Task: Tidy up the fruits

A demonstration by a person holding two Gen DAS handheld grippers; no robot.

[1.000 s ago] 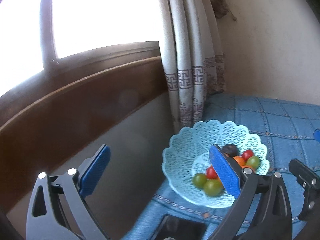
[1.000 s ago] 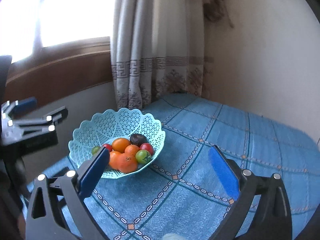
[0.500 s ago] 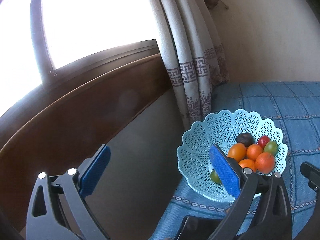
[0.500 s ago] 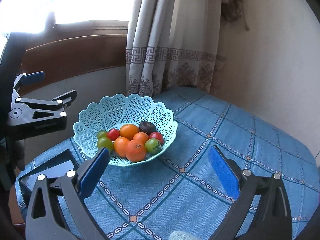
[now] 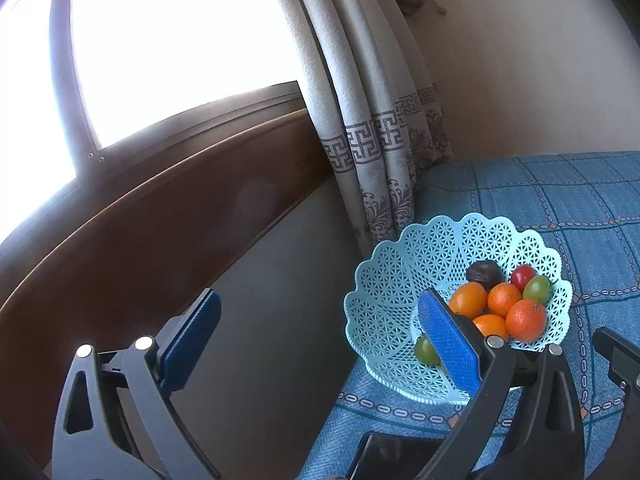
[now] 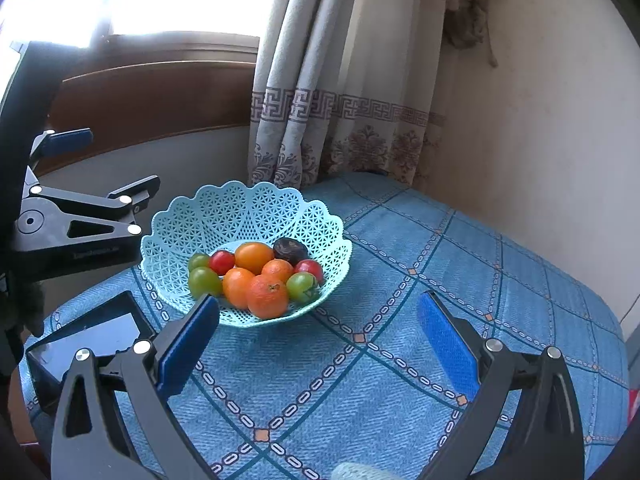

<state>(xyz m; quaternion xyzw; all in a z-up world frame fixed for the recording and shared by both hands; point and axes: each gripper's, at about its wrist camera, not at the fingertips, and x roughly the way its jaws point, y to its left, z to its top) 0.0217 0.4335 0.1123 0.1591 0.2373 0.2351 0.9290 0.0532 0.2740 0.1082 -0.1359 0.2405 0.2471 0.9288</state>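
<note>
A pale blue lattice basket (image 6: 224, 216) (image 5: 392, 280) stands on the blue patterned tablecloth (image 6: 440, 280). It holds several fruits: oranges (image 6: 267, 296) (image 5: 526, 320), green and red tomatoes (image 6: 205, 282), and one dark wrinkled fruit (image 6: 290, 250) (image 5: 484, 272). My right gripper (image 6: 318, 340) hangs open above the cloth, just in front of the basket, empty. My left gripper (image 5: 318, 336) is open and empty, hovering left of the basket; its right finger covers part of the fruits. In the right wrist view the left gripper (image 6: 100, 168) appears at the far left edge.
A dark tablet-like device (image 6: 88, 332) (image 5: 396, 452) lies on the cloth near the table's left corner. A patterned curtain (image 6: 320, 120), a wooden window sill (image 5: 160, 208) and a cream wall (image 6: 540, 120) border the table. A pale object (image 6: 356, 472) peeks in at the bottom edge.
Both cameras have risen and pulled back a little, so the basket sits lower and fuller in view. The tablet has come into the right wrist view. Both grippers stayed open.
</note>
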